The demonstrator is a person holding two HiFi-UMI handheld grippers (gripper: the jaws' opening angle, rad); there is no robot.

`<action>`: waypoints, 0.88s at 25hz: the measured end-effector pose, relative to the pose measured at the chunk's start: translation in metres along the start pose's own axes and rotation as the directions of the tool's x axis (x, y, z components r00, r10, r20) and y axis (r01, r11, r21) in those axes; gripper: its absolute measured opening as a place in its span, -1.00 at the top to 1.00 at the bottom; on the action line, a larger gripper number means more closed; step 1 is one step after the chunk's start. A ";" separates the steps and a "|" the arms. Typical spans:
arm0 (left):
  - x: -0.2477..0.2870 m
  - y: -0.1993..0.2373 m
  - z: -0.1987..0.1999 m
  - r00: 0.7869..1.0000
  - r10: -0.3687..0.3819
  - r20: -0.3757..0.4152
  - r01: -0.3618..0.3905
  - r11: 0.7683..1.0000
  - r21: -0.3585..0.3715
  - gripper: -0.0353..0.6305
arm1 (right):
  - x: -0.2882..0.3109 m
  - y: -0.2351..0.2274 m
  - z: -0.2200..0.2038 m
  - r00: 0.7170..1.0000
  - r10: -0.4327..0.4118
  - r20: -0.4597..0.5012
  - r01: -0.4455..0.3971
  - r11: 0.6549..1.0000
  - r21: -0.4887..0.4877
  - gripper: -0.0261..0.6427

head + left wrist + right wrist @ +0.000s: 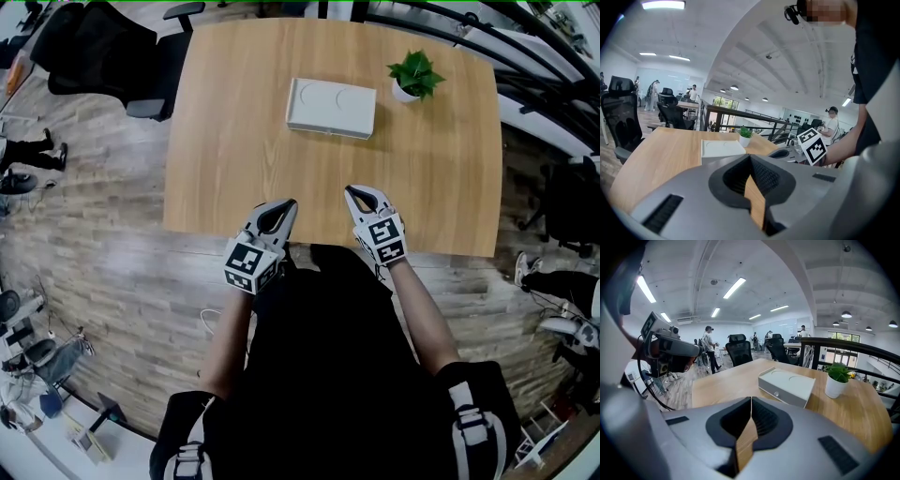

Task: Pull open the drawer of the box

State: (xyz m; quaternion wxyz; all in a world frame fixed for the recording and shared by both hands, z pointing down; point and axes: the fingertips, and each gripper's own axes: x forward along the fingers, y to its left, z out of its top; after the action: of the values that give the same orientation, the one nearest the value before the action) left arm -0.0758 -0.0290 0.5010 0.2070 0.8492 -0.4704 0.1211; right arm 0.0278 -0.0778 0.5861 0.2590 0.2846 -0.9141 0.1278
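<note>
The flat white plastic box (331, 108) lies toward the far middle of the light wooden worktop (234, 159), its drawer shut. We judge it light and likely to slide, so we'd pinch the small round knob (776, 394) on its front. Our left tool (286, 206) and right tool (354, 193) hover over the near edge, both pressed together, empty.

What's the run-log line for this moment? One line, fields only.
left hand-held gripper: shut, empty | right hand-held gripper: shut, empty | box: on table, untouched | drawer: closed
</note>
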 end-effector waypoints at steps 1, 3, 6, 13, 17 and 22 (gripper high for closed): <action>0.000 0.002 0.001 1.000 -0.001 0.003 0.001 1.000 0.003 0.82 | 0.002 -0.001 0.001 1.000 -0.001 0.002 0.001 1.000 0.003 0.85; 0.001 0.006 0.004 1.000 -0.007 0.005 0.007 1.000 0.011 0.82 | 0.008 -0.006 0.006 1.000 -0.011 0.010 0.011 1.000 0.010 0.85; 0.006 0.013 0.007 1.000 -0.025 -0.003 0.025 0.999 0.023 0.82 | 0.016 -0.017 0.012 0.999 -0.041 0.021 0.040 0.999 0.032 0.85; 0.018 0.037 0.020 0.997 -0.075 -0.011 0.076 0.997 0.027 0.82 | 0.037 -0.037 0.022 0.993 -0.120 -0.006 0.120 0.990 0.071 0.84; 0.028 0.044 0.026 0.991 -0.127 -0.043 0.130 0.990 0.059 0.82 | 0.051 -0.048 0.016 0.985 -0.162 -0.061 0.168 0.980 0.109 0.84; 0.032 0.058 0.033 0.983 -0.167 -0.071 0.171 0.983 0.065 0.82 | 0.066 -0.053 0.012 0.973 -0.200 -0.114 0.215 0.967 0.135 0.84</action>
State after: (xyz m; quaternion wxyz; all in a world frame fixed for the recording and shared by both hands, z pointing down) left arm -0.1075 -0.0957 0.4988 0.2017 0.8884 -0.3851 0.1473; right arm 0.0079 -0.1544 0.6169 0.2947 0.3903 -0.8533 0.1810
